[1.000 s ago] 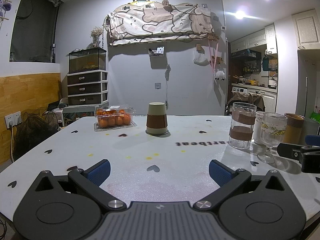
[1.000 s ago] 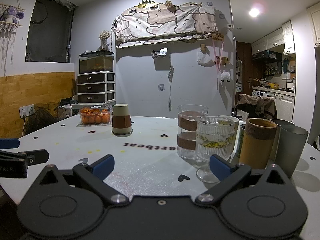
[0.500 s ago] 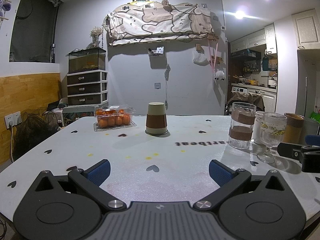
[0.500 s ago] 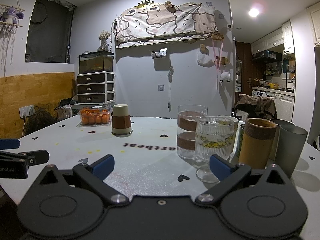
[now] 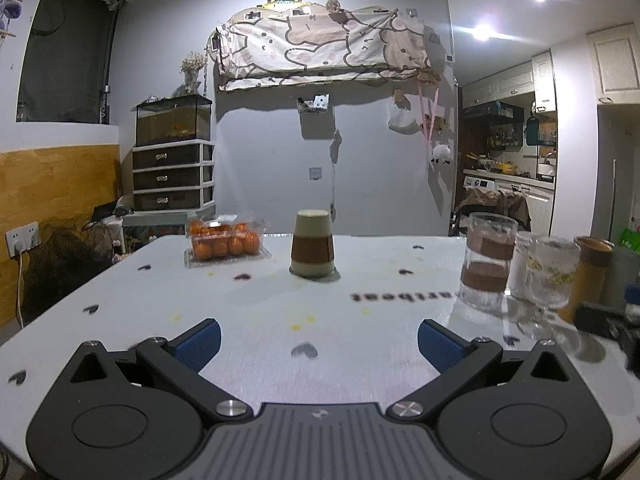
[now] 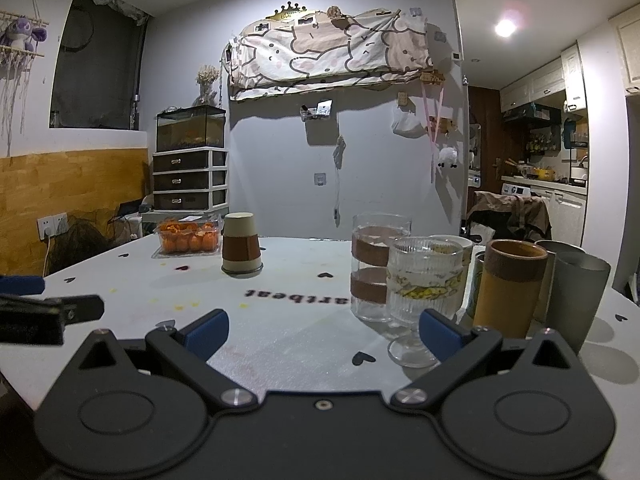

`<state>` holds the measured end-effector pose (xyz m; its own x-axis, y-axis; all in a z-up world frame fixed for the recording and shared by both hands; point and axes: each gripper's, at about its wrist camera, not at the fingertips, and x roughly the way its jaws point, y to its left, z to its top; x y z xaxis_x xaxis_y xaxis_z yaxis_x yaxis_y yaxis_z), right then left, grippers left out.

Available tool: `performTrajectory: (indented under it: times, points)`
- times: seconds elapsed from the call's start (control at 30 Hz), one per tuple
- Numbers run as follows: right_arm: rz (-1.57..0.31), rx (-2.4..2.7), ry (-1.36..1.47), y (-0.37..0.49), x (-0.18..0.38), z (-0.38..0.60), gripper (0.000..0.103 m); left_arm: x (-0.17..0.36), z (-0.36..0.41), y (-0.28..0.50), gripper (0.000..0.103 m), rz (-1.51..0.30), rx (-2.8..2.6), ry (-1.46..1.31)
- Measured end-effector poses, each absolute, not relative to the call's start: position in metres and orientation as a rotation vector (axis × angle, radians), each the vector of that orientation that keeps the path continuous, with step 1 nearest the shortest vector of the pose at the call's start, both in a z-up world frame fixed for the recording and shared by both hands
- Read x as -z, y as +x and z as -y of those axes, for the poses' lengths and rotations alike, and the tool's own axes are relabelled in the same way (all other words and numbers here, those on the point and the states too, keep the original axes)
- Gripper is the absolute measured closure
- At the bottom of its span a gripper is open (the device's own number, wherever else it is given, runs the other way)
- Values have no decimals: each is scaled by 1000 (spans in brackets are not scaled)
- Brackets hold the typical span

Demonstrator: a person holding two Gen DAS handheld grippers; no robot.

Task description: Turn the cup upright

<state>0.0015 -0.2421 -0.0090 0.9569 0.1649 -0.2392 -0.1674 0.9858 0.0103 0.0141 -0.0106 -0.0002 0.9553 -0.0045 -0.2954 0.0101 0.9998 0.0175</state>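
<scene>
Sitting mouth-down mid-worktop [image 5: 260,320]: cup [image 5: 312,249] w/ brown sleeve, just right of clear box of oranges [image 5: 225,242]. Left tongs [image 5: 318,342] wide apart, holding nothing, well short of cup. Right tongs [image 6: 323,334] also wide, empty, near glasses cluster incl. stemmed glass [image 6: 424,294].

cup [image 5: 312,243] mid-table, oranges [image 5: 224,241] left, glasses [image 5: 486,261] right

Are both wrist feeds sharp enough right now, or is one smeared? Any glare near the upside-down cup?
Left wrist: motion blur on the right, smearing the stemmed glass; the upside-down cup stays readable. Right wrist: sharp, the cup crisp. Ceiling lights flare in both views, well away from the cup. Fisheye bends the edges.
</scene>
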Motion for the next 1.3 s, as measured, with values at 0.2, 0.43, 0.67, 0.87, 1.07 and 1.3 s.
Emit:
performTrajectory:
  times: [0.2, 0.43, 0.67, 0.87, 1.07, 1.3]
  points:
    - [-243, -168, 11, 2, 10, 246, 1, -27, 9, 66, 0, -212, -20, 45]
    - [-265, -173, 15, 8, 15, 246, 1, -46, 5, 139, 0, -211, -25, 14]
    - [-286, -151, 12, 14, 20, 253, 0, -44, 9, 221, 0, -266, -56, 20]
    - [-301, -136, 13, 22, 25, 258, 0, -34, 1, 290, 0, -358, -94, -54]
    - [-320, -110, 17, 33, 31, 265, 0, -20, 3, 342, 5, -446, -86, -56]
    - [-354, -87, 12, 44, 36, 268, 0, -20, 13, 380, 11, -468, -129, 22]
